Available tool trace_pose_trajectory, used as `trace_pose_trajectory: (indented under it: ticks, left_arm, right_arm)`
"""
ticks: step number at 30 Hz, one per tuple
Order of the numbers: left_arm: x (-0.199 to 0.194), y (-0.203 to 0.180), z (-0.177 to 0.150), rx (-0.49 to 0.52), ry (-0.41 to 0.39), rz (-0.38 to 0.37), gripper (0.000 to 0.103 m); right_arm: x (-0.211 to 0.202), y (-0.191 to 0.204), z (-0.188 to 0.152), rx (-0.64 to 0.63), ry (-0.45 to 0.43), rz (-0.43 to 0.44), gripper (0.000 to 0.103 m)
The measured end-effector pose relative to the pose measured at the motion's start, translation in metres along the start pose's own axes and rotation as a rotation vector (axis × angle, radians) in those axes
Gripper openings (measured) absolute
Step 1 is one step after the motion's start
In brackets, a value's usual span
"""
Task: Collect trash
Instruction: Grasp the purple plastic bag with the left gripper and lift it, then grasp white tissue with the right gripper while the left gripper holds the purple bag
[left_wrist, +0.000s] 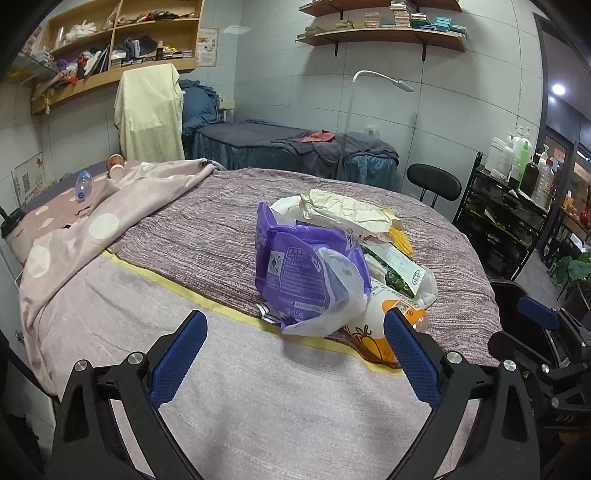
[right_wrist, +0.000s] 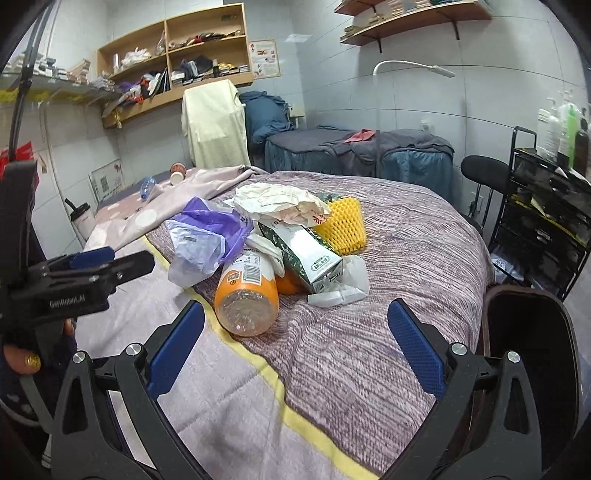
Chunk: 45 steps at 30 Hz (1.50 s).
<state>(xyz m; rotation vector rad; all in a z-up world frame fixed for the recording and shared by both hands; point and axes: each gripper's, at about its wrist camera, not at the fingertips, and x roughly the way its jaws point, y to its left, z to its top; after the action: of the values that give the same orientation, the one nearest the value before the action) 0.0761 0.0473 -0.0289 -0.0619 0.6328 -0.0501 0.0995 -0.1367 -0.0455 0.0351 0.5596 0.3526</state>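
Observation:
A heap of trash lies on the bed (left_wrist: 221, 387): a purple plastic bag (left_wrist: 295, 273) (right_wrist: 207, 229), an orange bottle (right_wrist: 246, 295) (left_wrist: 380, 328) on its side, a green-white carton (right_wrist: 303, 254) (left_wrist: 399, 266), crumpled paper (left_wrist: 343, 210) (right_wrist: 280, 201) and yellow foam netting (right_wrist: 341, 221). My left gripper (left_wrist: 295, 332) is open just short of the purple bag, nothing between its fingers. My right gripper (right_wrist: 295, 325) is open too, hovering near the bottle's base and right of it. The left gripper (right_wrist: 92, 266) also shows in the right wrist view, at the left.
A clear bottle (left_wrist: 82, 184) and a paper cup (left_wrist: 115, 166) lie at the bed's far left. A dark bin (right_wrist: 528, 350) stands by the bed's right edge. A black cart (left_wrist: 509, 221) with bottles, a black chair (left_wrist: 434, 181) and a second bed (left_wrist: 295, 147) stand behind.

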Motion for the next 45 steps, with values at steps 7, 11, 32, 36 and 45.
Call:
trace_pose_trajectory:
  ticks: [7, 11, 32, 36, 45]
  left_arm:
    - [0.047, 0.0, 0.022, -0.063, 0.137, -0.035, 0.079]
    - [0.066, 0.0, 0.024, -0.108, 0.203, -0.071, 0.063]
    - [0.022, 0.044, 0.036, -0.156, 0.006, 0.052, 0.029]
    - [0.024, 0.051, 0.037, -0.165, 0.007, 0.058, 0.029]
    - [0.03, 0.051, 0.035, -0.159, 0.017, 0.041, 0.029]
  right_arm:
    - [0.022, 0.009, 0.012, -0.065, 0.031, 0.007, 0.098]
    - [0.029, 0.01, 0.016, -0.073, 0.045, 0.01, 0.098]
    - [0.104, 0.045, 0.079, -0.281, 0.061, 0.076, 0.091]
    - [0.134, 0.051, 0.096, -0.324, 0.094, 0.057, 0.089]
    - [0.172, 0.042, 0.11, -0.301, 0.161, 0.082, 0.016]
